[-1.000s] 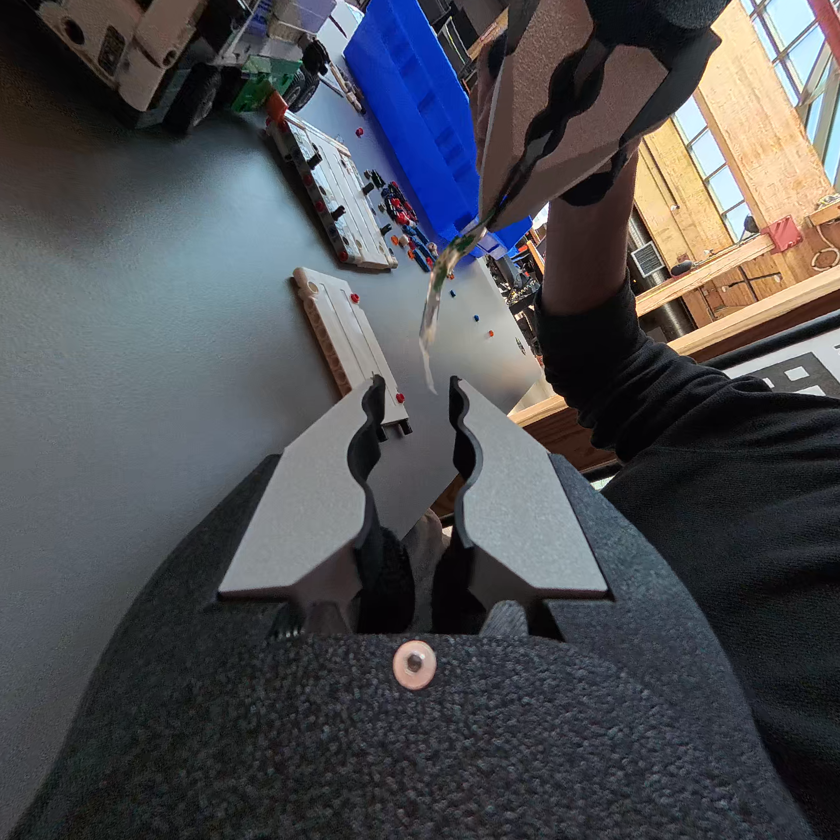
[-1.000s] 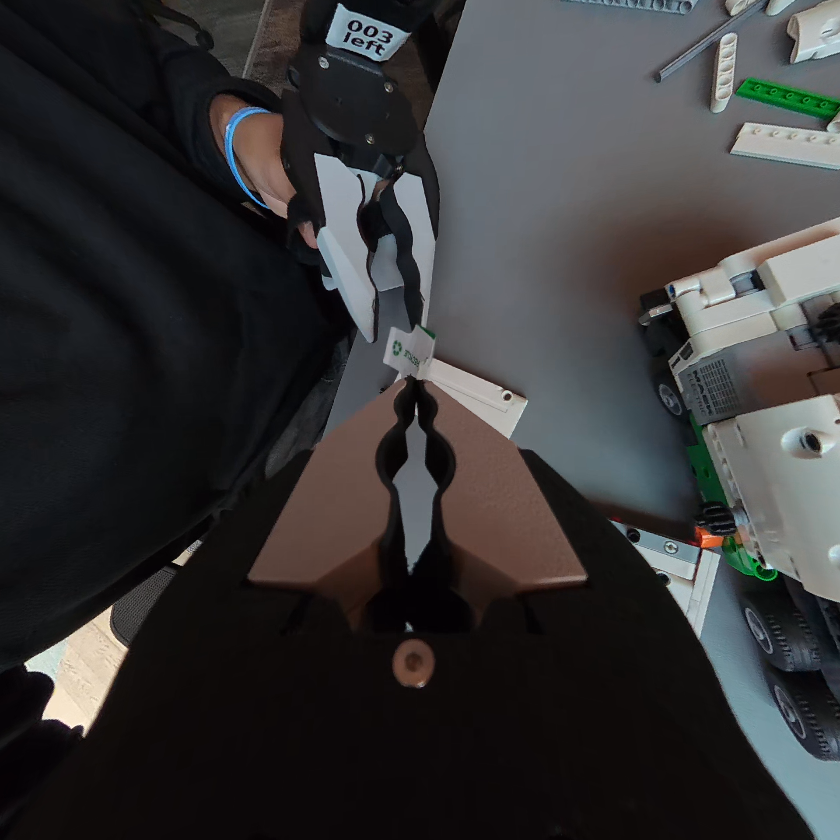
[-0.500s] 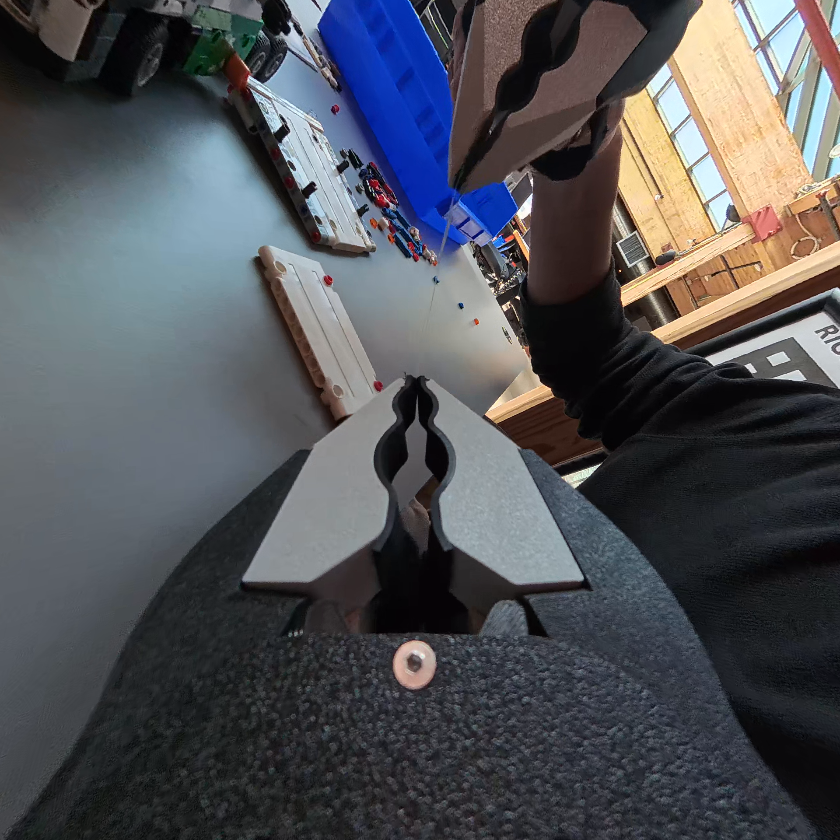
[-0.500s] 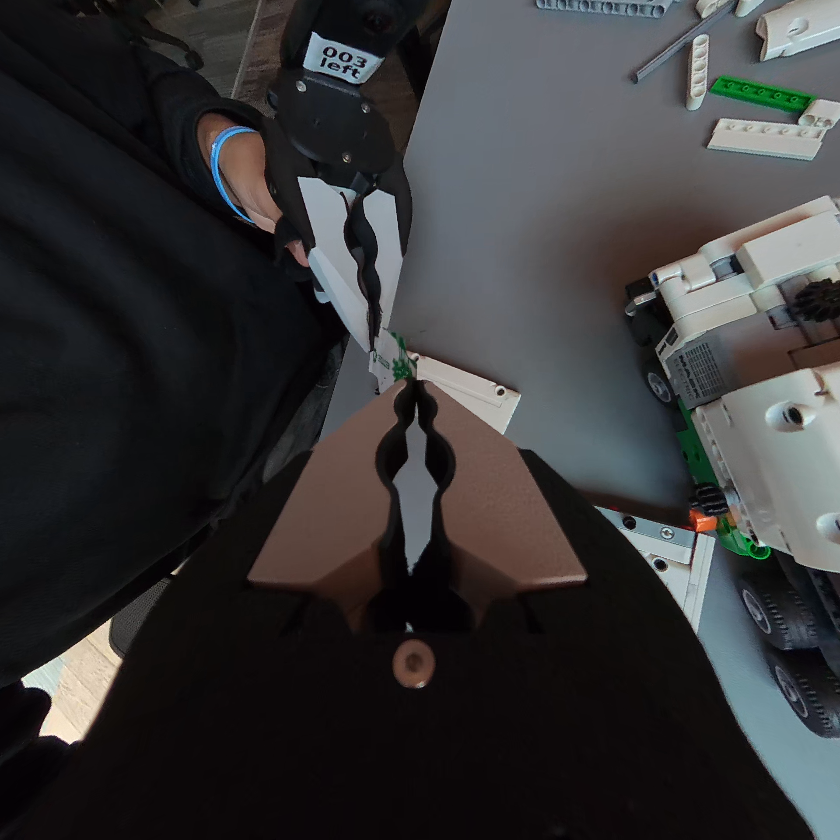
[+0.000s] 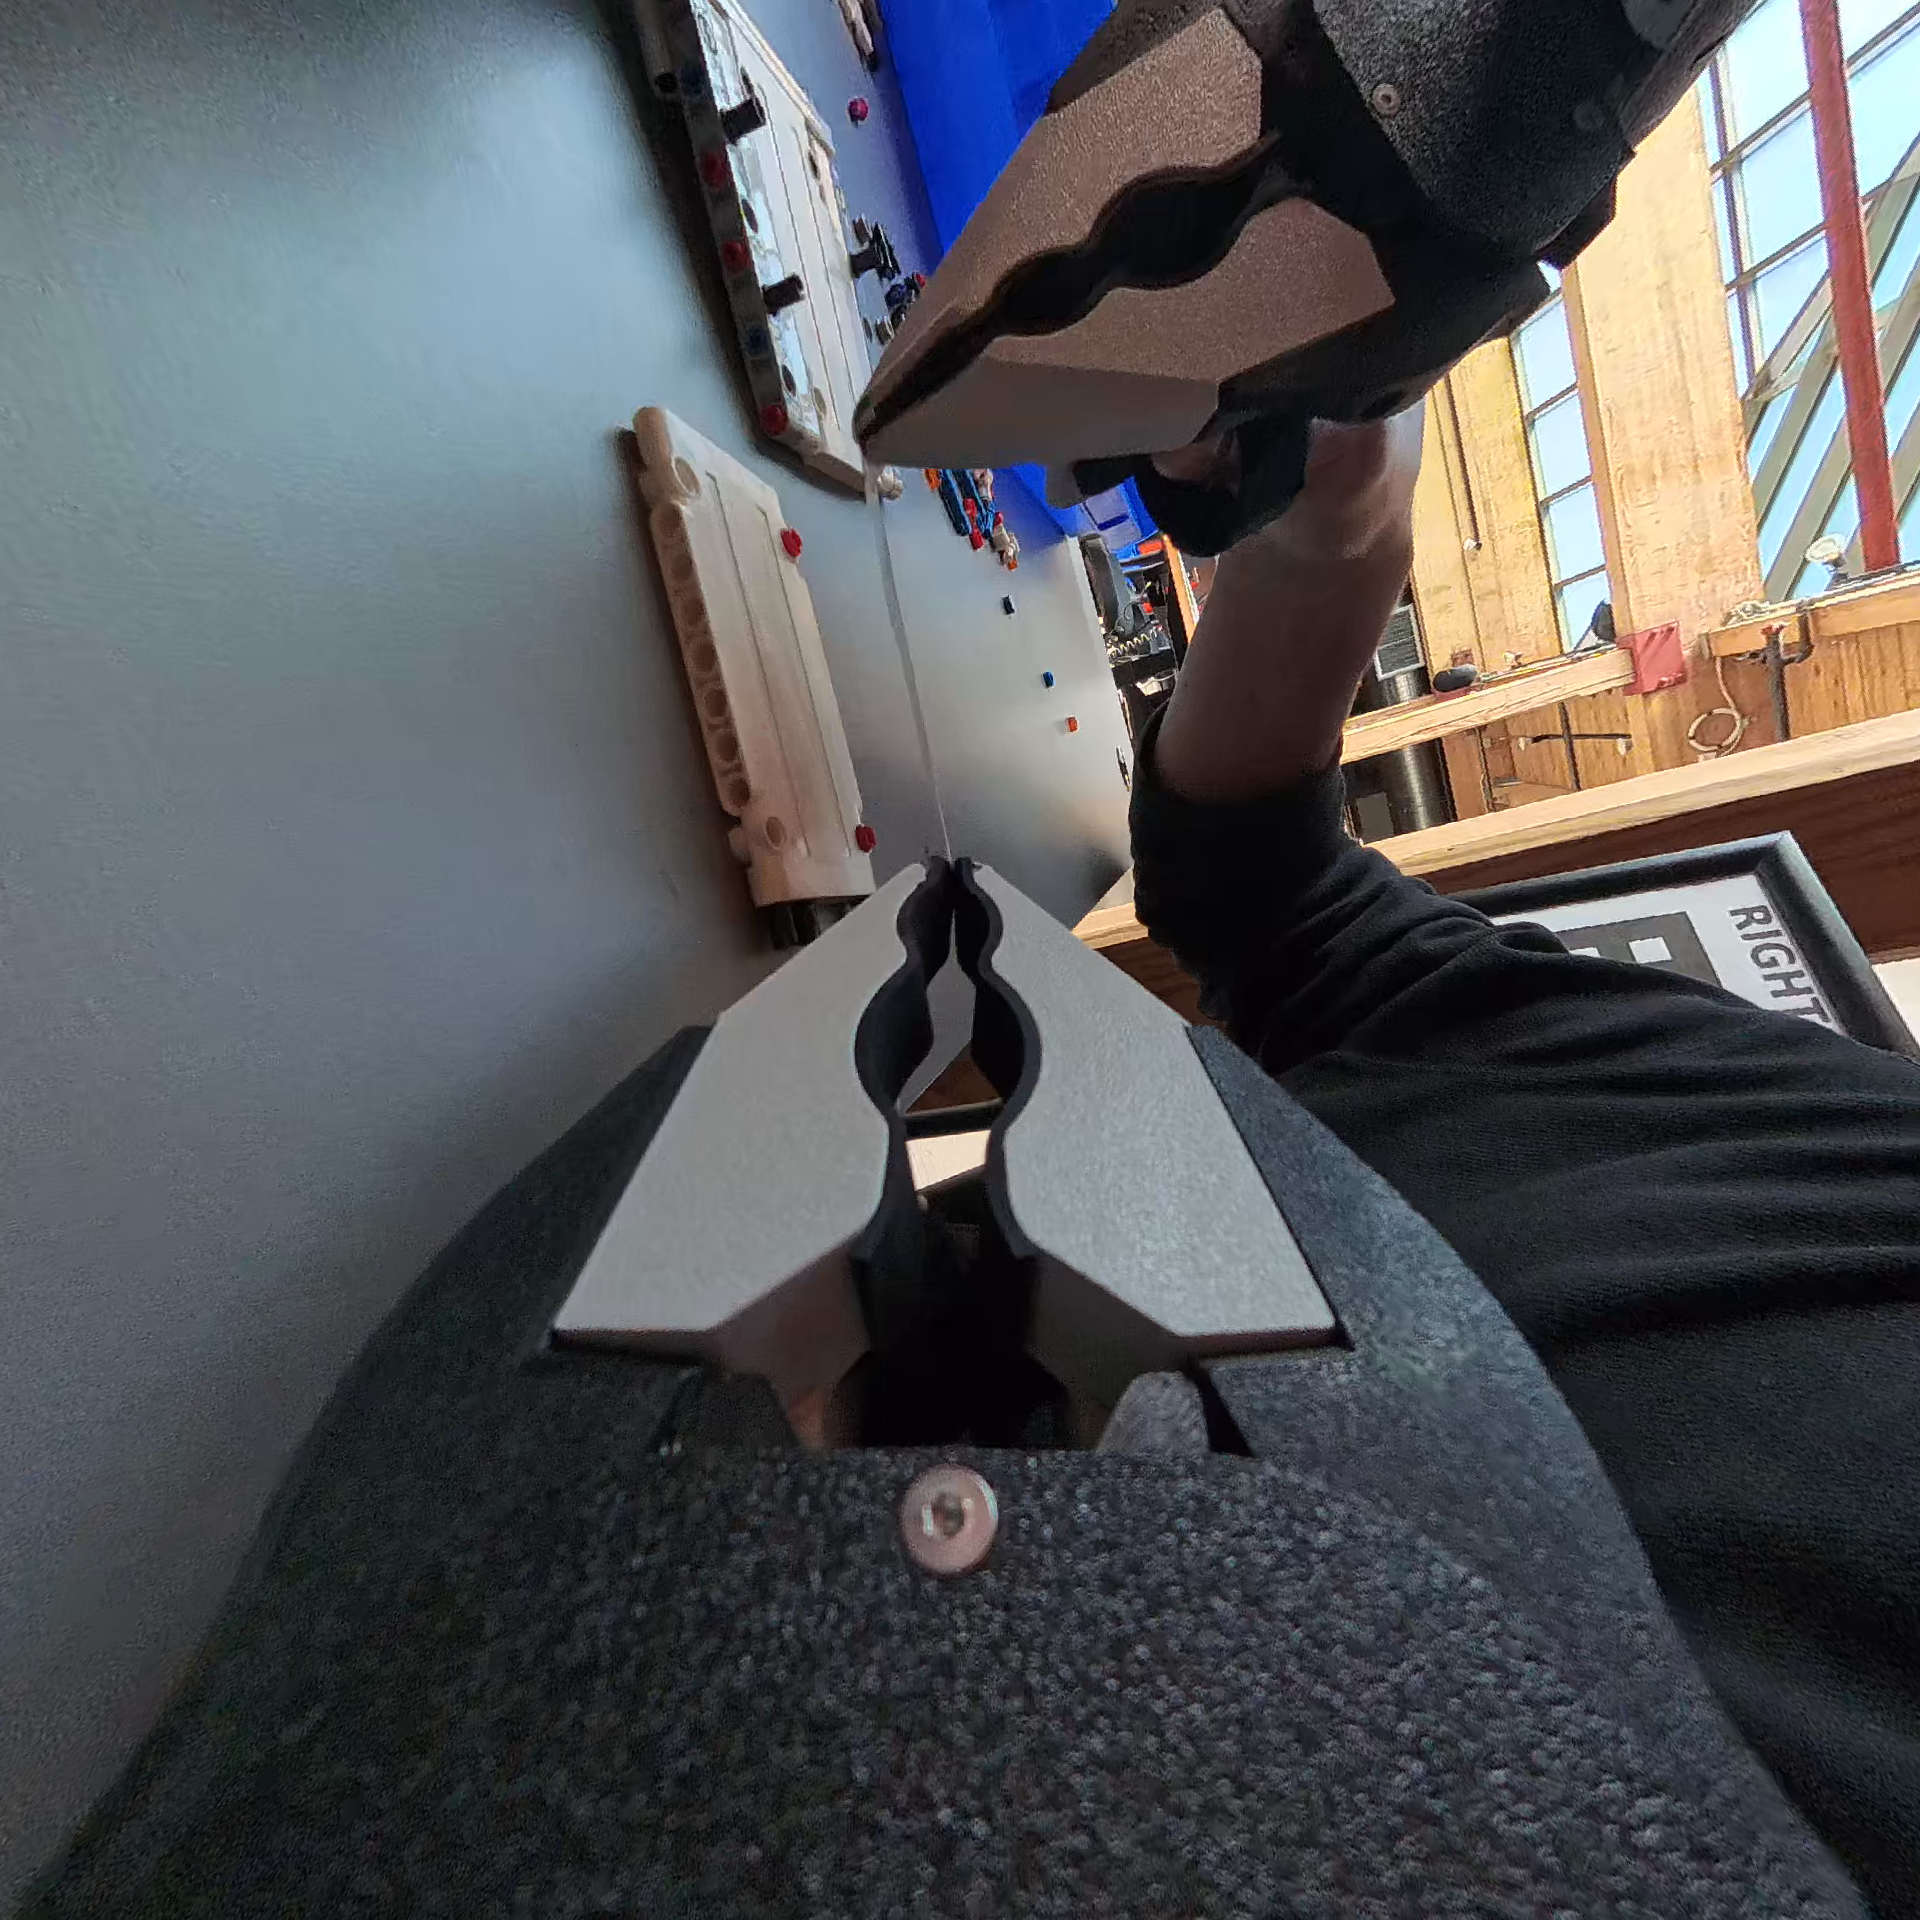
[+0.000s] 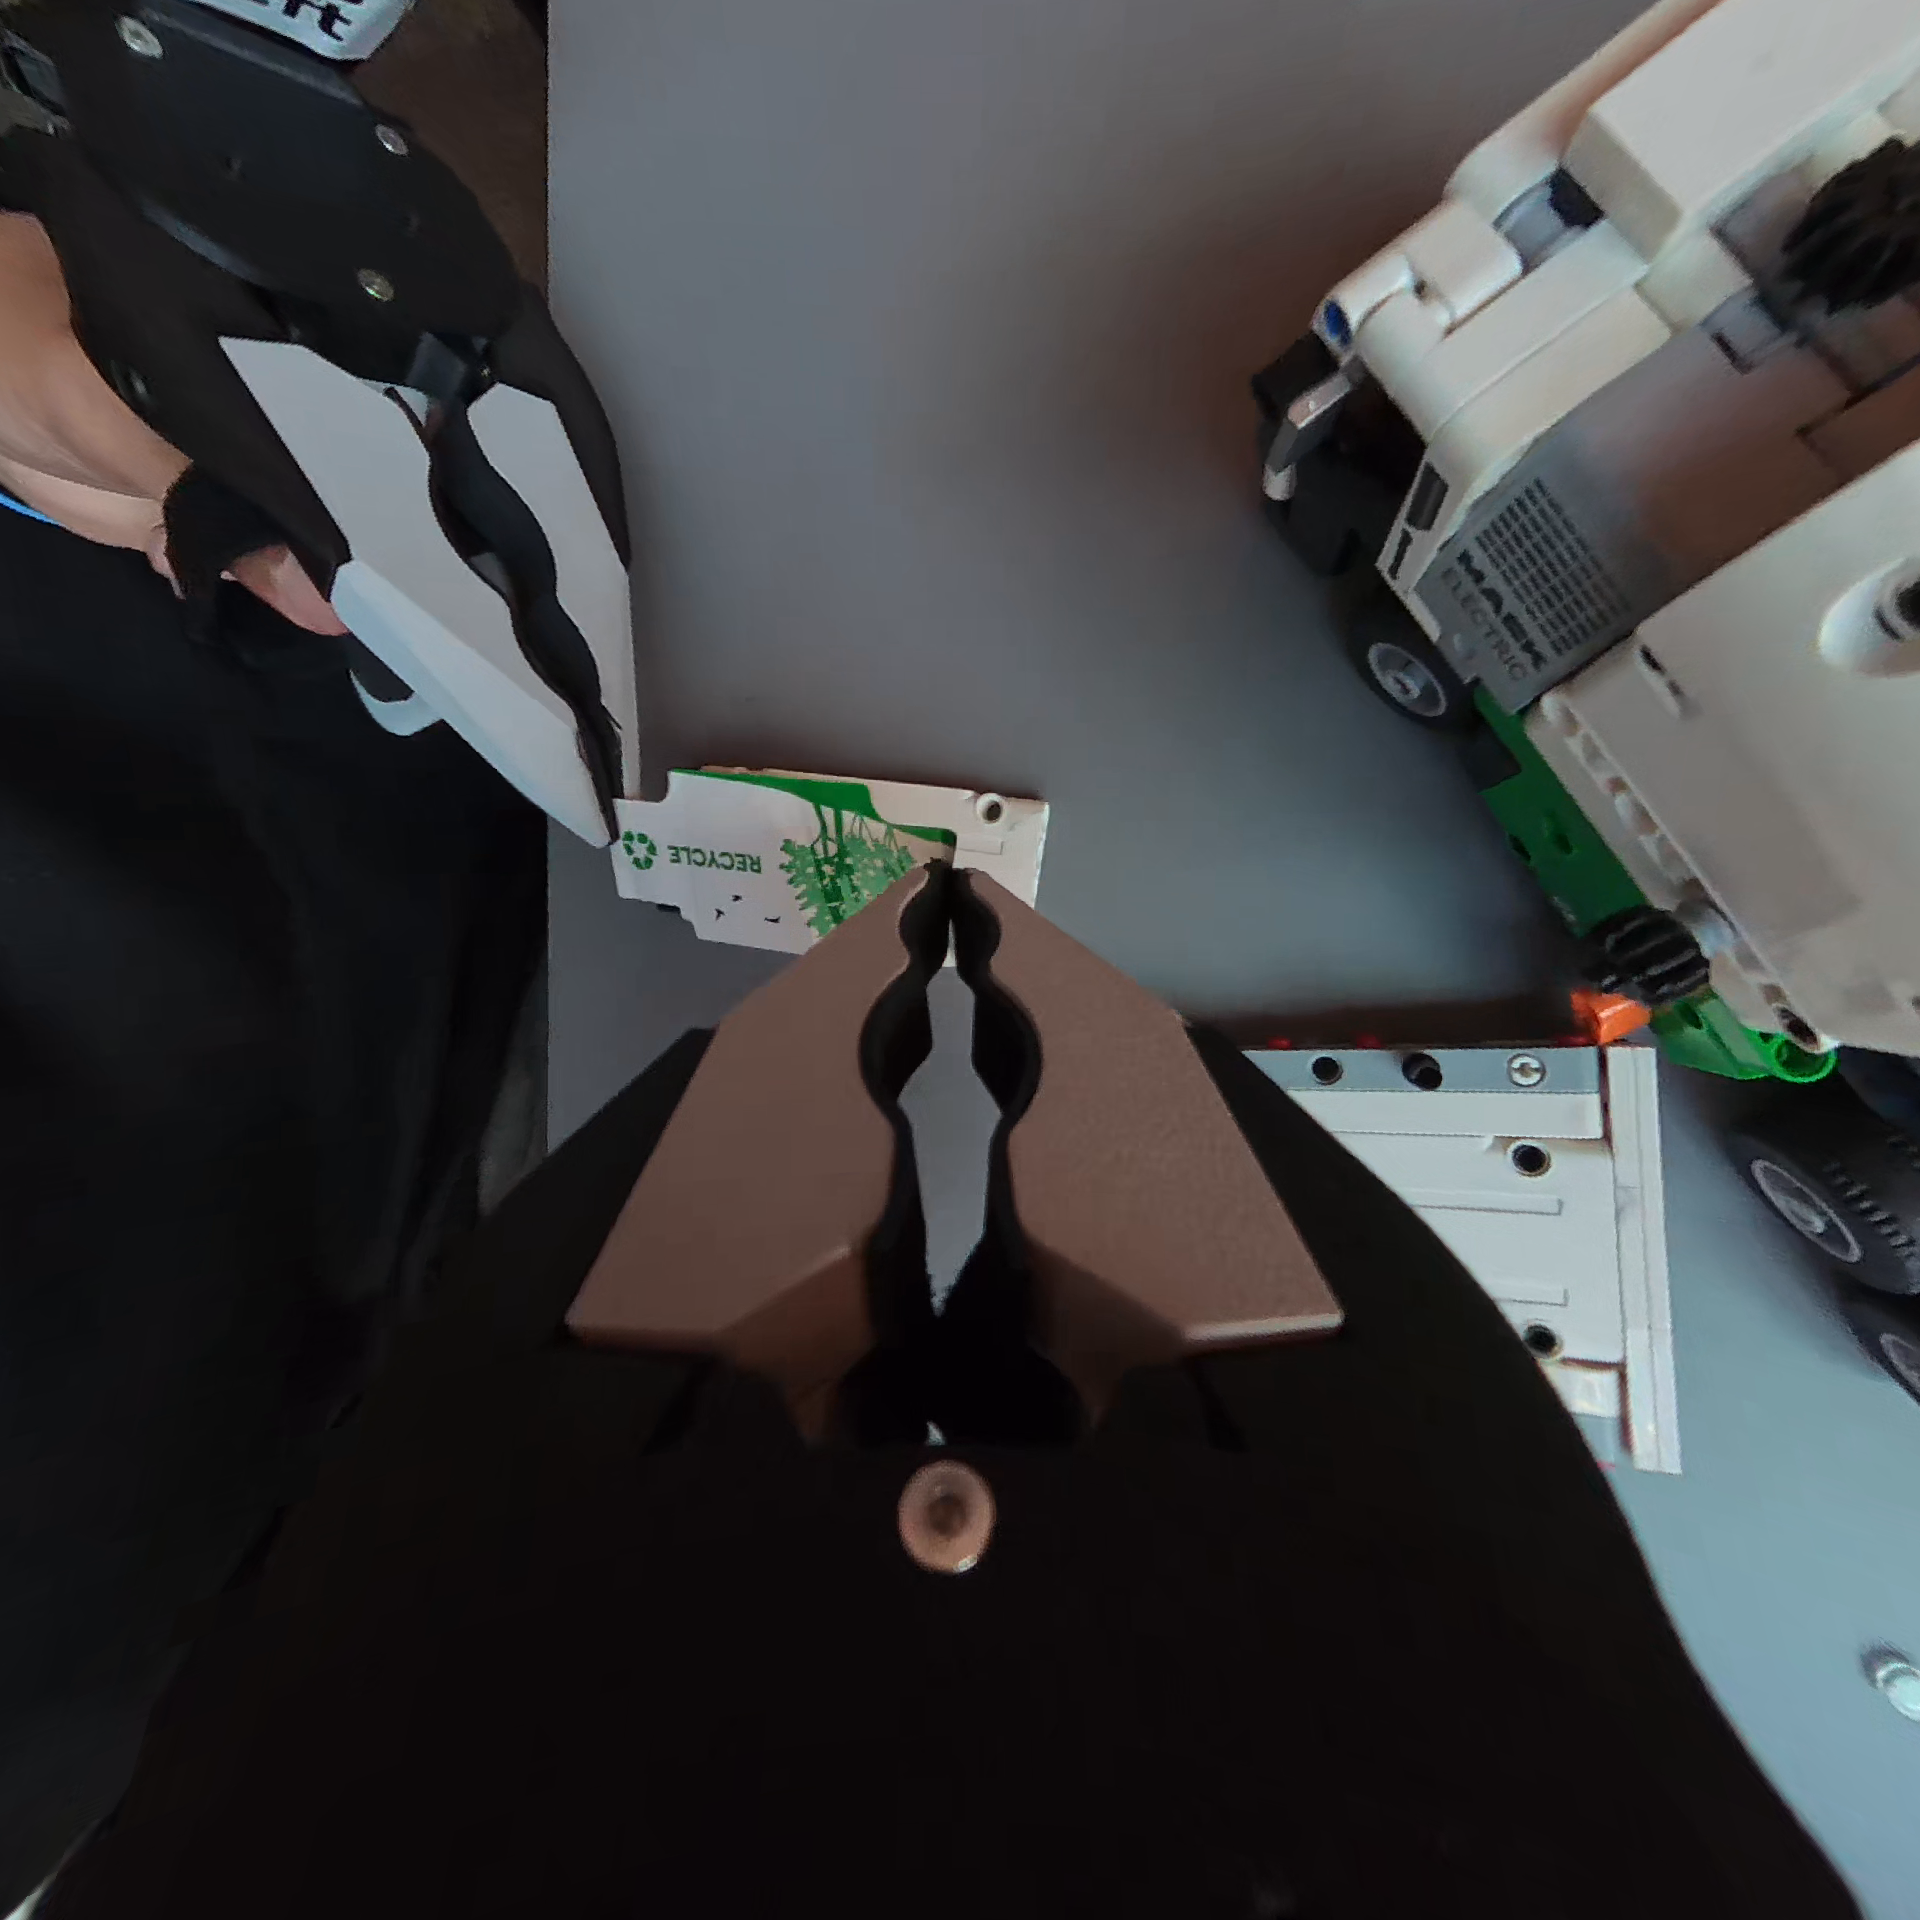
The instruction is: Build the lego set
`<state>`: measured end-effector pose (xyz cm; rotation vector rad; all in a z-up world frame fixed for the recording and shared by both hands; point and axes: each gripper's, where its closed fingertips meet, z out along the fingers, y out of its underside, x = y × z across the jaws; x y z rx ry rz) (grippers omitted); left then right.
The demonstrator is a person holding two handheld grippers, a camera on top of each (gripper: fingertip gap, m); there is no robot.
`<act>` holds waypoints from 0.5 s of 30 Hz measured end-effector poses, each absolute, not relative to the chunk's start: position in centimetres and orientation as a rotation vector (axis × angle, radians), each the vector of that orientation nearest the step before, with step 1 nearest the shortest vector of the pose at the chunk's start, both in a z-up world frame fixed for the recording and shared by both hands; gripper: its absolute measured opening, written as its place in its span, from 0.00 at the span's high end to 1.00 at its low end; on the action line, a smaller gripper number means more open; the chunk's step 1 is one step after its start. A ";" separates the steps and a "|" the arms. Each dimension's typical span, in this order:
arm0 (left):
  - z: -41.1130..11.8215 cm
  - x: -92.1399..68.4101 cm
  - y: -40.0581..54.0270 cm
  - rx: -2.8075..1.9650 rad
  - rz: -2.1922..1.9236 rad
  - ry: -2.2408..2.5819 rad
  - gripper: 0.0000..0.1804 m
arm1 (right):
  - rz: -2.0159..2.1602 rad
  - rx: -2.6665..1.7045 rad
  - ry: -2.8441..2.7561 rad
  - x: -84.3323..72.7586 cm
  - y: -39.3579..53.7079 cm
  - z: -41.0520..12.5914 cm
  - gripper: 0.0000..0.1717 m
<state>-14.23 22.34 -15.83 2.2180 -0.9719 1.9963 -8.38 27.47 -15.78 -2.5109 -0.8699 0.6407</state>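
Left gripper (image 6: 613,821), apart a second ago, is now clamped on one end of the sticker (image 6: 727,862); right gripper (image 6: 940,868) stays clamped on the other end, so the sticker is now stretched flat between them above the white panel (image 6: 1013,831) on the surface (image 6: 935,416). In left view the sticker (image 5: 909,665) is edge-on, just a thin line. Truck (image 6: 1662,520) is cut off at the frame edge.

This is a workshop or maker space in an old industrial building. Tall gridded windows (image 5: 1860,260), a brick wall (image 5: 1662,416) and timber worktops (image 5: 1621,800) surround a grey bench (image 5: 312,623). The bench carries a blue parts bin (image 5: 966,114) and a half-built toy truck (image 6: 1662,582).
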 end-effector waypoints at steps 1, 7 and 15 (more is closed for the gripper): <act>-15.8 -14.2 22.3 2.211 1.984 -0.961 1.00 | 0.656 -2.524 -0.842 -8.4 27.4 -15.9 1.00; -16.0 -14.1 23.1 2.196 1.923 -0.895 1.00 | 0.639 -2.592 -0.765 -8.1 28.1 -15.9 1.00; -16.0 -14.1 22.2 2.110 1.846 -0.766 1.00 | 0.848 -2.746 -0.814 -8.4 27.5 -17.1 1.00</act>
